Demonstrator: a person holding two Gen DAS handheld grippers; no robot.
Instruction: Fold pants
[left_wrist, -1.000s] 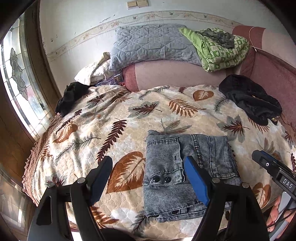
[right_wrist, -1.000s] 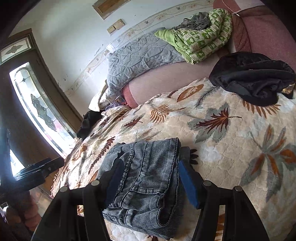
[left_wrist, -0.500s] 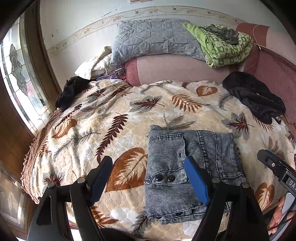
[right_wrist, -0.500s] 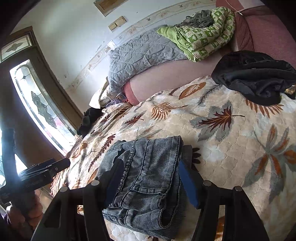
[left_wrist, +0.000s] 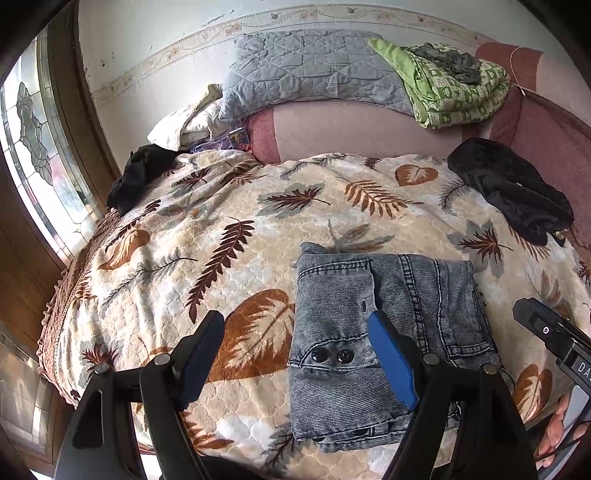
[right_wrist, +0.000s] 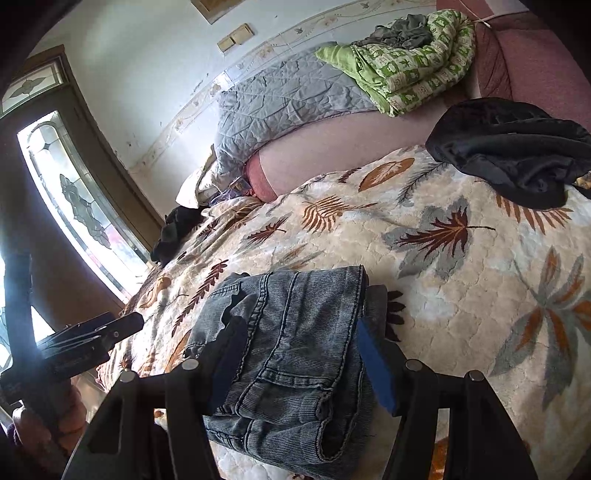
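**Folded pants lie on the leaf blanket, both claws held apart**

The pants (left_wrist: 384, 332), grey denim, are seen folded into a thick square on the leaf blanket (left_wrist: 229, 229), near its front edge. In the left wrist view they lie at about 4 o'clock from the middle of the picture. Two black buttons are shown there on the top flap. In the right wrist view these buttons are not seen; the stacked side layers of the fold are shown instead, at 6 o'clock.

The left gripper (left_wrist: 295, 354) is held with its fingers wide apart above the blanket, and nothing is pinched. Its blue finger is seen in front of the pants. The right gripper (right_wrist: 299, 358) is also held apart, with one finger seen on each side of the pants. The pads are not seen pressing on the cloth.

A black garment (right_wrist: 517, 155) lies at 2 o'clock. A grey quilt (left_wrist: 310, 74) and a green quilt (left_wrist: 454, 92) are piled at 12 o'clock.

The front edge of the pants is hidden behind the gripper arms. The hand on the other gripper is cut off at the edge of each view.
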